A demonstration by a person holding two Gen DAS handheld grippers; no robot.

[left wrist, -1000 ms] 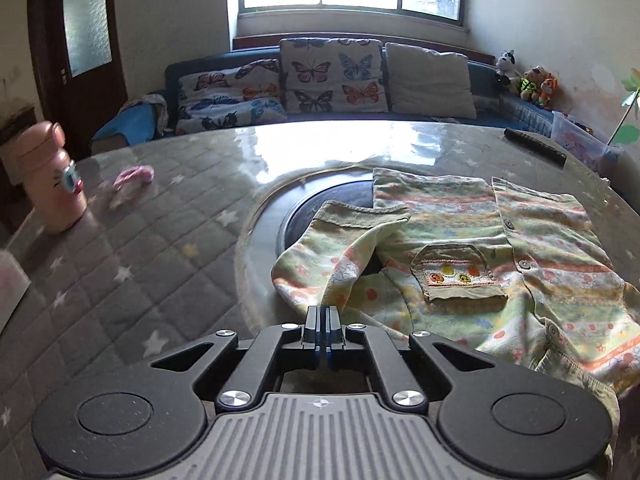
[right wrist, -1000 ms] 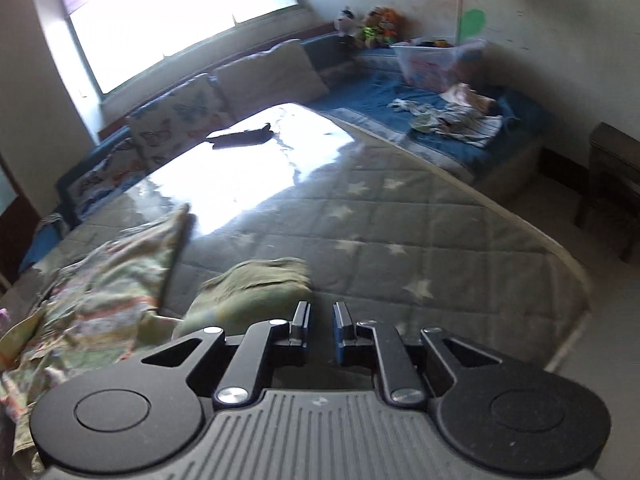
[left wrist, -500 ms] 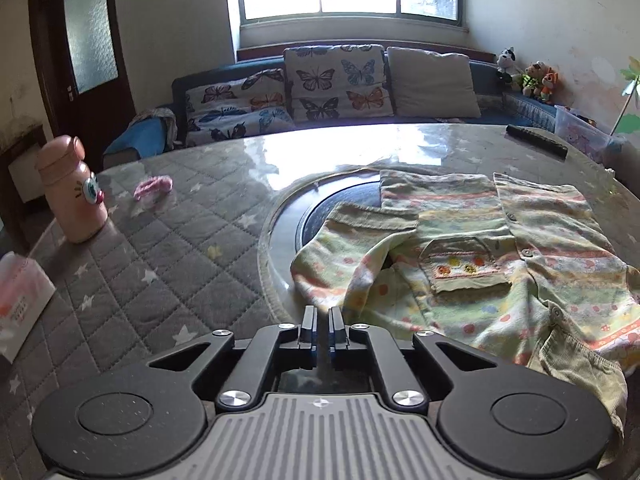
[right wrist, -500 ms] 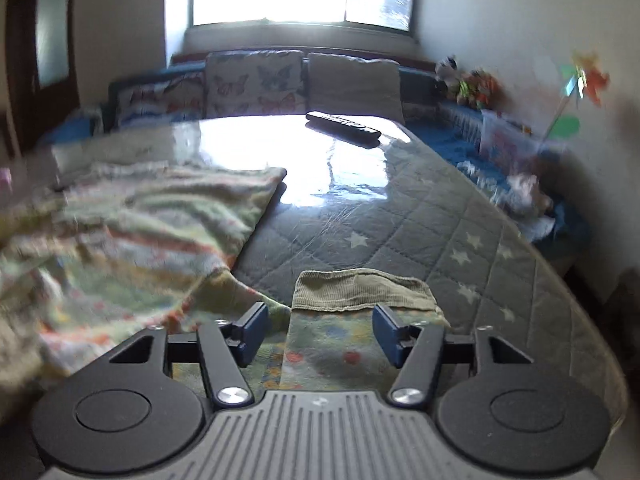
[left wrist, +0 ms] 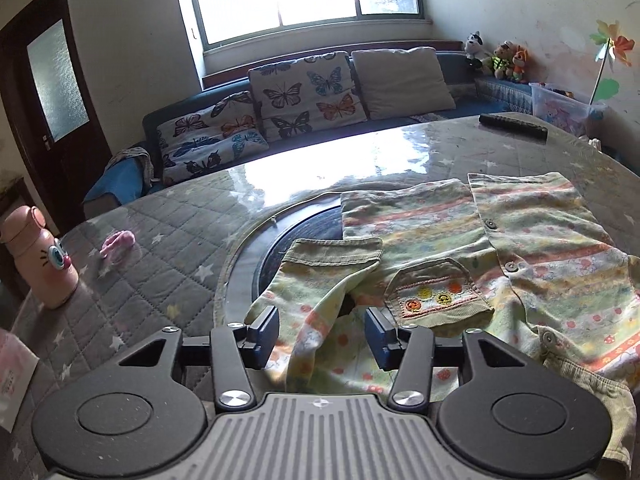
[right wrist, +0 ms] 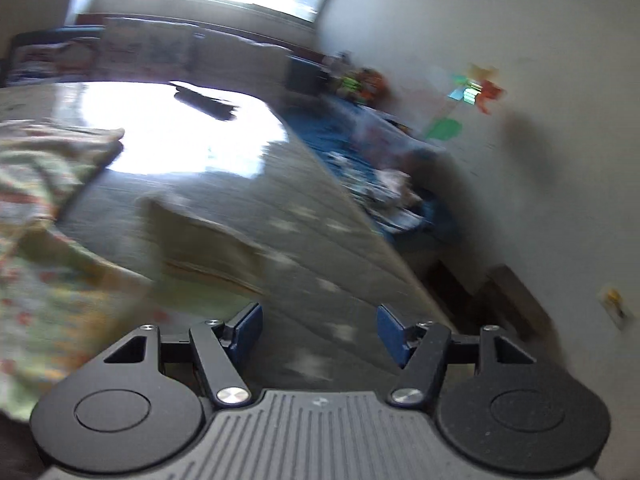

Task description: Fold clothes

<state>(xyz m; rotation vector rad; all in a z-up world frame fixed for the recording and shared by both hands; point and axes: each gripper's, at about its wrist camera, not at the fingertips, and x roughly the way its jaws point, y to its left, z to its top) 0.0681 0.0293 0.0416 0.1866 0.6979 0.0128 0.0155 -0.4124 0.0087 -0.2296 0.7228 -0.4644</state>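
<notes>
A child's green patterned button shirt [left wrist: 520,248] lies spread on the round table, front up, with a small embroidered pocket [left wrist: 434,294]. Its left sleeve [left wrist: 320,276] is folded in over the body. My left gripper [left wrist: 322,338] hangs open just above the sleeve's near part, with cloth showing between the blue pads [left wrist: 266,334] but not pinched. The right wrist view is motion-blurred: the shirt [right wrist: 48,248] fills its left side and the other sleeve [right wrist: 200,248] lies on the table ahead of my right gripper [right wrist: 320,334], which is open and empty.
The table [left wrist: 168,248] wears a grey quilted star cover under glass, with a dark round inset [left wrist: 304,228]. A pink bottle [left wrist: 40,264] and small pink item [left wrist: 116,244] sit left, a remote [left wrist: 512,127] far right. The table's edge [right wrist: 384,236] drops off right of my right gripper.
My left gripper was shut and has opened wide, backing off above the folded sleeve. My right gripper opened from nearly shut, let the right sleeve lie, and is swinging fast.
</notes>
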